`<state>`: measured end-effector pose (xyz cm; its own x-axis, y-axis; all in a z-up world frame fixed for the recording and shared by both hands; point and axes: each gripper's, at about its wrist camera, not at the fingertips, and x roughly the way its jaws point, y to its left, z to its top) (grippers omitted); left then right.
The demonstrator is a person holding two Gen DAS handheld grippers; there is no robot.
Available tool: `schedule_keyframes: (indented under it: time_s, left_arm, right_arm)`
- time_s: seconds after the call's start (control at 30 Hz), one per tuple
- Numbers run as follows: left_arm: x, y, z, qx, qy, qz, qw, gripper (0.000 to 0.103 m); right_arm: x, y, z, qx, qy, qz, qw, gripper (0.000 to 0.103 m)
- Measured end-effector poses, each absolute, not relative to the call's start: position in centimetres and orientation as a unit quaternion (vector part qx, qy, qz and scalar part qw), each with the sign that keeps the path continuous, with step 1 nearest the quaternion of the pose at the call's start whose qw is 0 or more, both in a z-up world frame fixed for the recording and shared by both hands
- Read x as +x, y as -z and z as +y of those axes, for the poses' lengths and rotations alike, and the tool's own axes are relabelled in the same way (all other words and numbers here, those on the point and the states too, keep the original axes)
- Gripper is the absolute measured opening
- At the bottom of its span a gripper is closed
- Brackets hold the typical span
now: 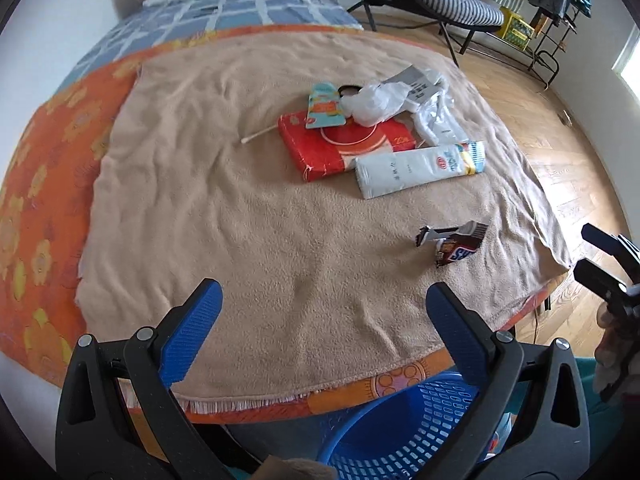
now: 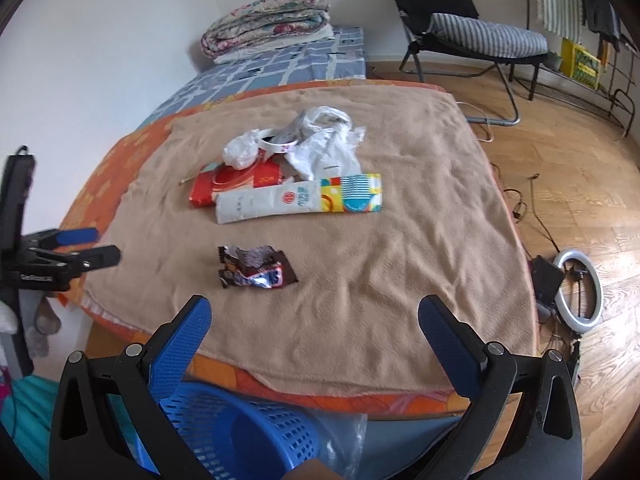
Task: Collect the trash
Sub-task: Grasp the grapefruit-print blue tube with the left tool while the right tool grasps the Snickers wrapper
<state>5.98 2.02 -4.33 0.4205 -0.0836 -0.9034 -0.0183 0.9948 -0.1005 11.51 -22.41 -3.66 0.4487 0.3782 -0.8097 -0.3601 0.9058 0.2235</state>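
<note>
Both claws are hanging released over the near edge of the bed: the left claw [image 1: 324,304] and the right claw [image 2: 314,320] are each gaping wide and gripping nothing. The collecting is looking barely begun, if begun at all. All the trash visible is lying on the tan blanket [image 2: 420,240]: a candy wrapper [image 2: 256,268] nearest, alone, and farther off a cluster where a white pouch [image 2: 296,198] is lying against a red pack [image 2: 236,184], with crumpled bags [image 2: 320,140] and a thin stick [image 1: 260,134] at the far side. The blue basket [image 2: 248,432] is sitting below the near edge of the bed, and what shows of its inside is looking empty, though much of it is hidden. So nearly everything is left to do, and the wrapper is looking like the easiest first pick for the right claw.

The left view is showing a small teal-and-orange packet [image 1: 324,106] lying on the red pack, which the right view is mostly hiding behind a crumpled bag. The right view alone is showing a ring light [image 2: 580,292] and cables on the floor at the right.
</note>
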Motion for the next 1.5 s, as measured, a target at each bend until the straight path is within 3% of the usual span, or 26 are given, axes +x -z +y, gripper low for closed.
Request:
schedule_keyframes:
  time_s: [0.2, 0.47, 0.83, 1.13, 1.5]
  left_arm:
    - [11.5, 4.1, 4.0, -0.060, 0.049, 0.526, 0.847, 0.083]
    - [20.0, 3.6, 5.1, -0.051, 0.020, 0.540, 0.840, 0.083]
    - [28.8, 7.5, 8.1, -0.174, 0.022, 0.564, 0.807, 0.083]
    - [31.7, 10.5, 6.7, -0.160, 0.005, 0.576, 0.802, 0.052]
    - [32.3, 12.2, 6.4, -0.180, 0.007, 0.572, 0.800, 0.051]
  right_arm:
    - [11.4, 3.3, -20.1, -0.011, -0.241, 0.470, 0.849, 0.103]
    - [13.1, 3.1, -19.0, -0.016, -0.251, 0.458, 0.853, 0.103]
    - [15.1, 5.2, -16.8, -0.028, -0.278, 0.483, 0.830, 0.097]
    - [16.2, 7.2, -15.9, -0.025, -0.281, 0.510, 0.812, 0.097]
    - [17.3, 8.4, -15.1, -0.024, -0.278, 0.520, 0.808, 0.097]
